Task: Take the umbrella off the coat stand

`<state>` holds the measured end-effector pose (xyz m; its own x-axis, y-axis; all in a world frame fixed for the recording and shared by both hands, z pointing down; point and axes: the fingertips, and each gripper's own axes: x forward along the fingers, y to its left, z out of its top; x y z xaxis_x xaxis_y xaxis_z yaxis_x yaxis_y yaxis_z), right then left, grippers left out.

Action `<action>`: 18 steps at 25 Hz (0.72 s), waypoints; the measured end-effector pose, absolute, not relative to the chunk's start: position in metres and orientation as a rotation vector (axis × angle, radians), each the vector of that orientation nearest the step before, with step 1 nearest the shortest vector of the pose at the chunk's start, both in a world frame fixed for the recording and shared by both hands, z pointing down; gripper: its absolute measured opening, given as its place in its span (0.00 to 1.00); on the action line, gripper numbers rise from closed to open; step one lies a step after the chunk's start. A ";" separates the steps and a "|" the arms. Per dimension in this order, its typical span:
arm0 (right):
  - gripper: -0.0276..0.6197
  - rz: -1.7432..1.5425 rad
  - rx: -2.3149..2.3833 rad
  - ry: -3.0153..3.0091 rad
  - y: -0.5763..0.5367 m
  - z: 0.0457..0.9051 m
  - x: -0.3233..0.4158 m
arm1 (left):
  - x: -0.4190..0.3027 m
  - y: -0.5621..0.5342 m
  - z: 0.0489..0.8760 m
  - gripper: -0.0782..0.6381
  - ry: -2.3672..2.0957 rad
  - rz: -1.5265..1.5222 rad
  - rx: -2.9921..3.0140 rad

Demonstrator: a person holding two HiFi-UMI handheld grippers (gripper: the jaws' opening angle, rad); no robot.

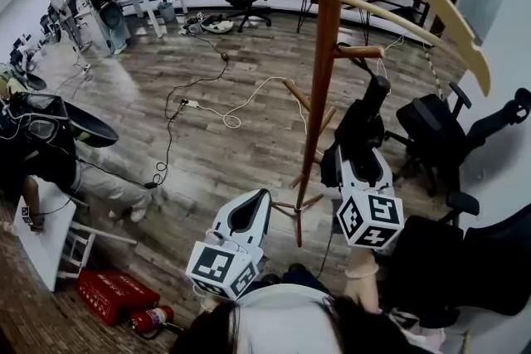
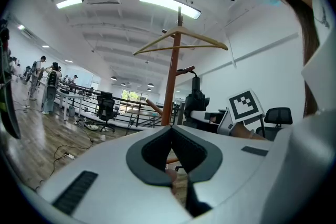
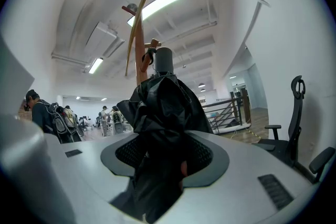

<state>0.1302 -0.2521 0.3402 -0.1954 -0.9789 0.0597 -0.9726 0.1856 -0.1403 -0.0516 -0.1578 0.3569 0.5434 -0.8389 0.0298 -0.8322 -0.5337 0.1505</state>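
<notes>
My right hand-held gripper [image 3: 163, 157] pinches the black umbrella [image 3: 163, 102] beside the coat stand [image 1: 319, 79]. My left hand-held gripper [image 2: 173, 157] is pressed together.

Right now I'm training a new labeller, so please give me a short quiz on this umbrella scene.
1. Which gripper grips the umbrella? A left, B right, C neither.
2. True or false: the umbrella is opened out.
3. Fill in: the umbrella's colour is ____.

Key: 1 B, the right gripper. 2 False, it is folded. 3 Black.
</notes>
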 end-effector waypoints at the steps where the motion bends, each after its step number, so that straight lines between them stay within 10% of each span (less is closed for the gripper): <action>1: 0.40 -0.225 -1.966 2.383 -0.252 0.339 0.131 | -0.052 -0.157 0.357 0.12 -1.433 -0.071 2.629; 18: 0.40 -0.166 -1.997 2.340 -0.244 0.319 0.141 | -0.052 -0.153 0.354 0.12 -1.417 -0.106 2.629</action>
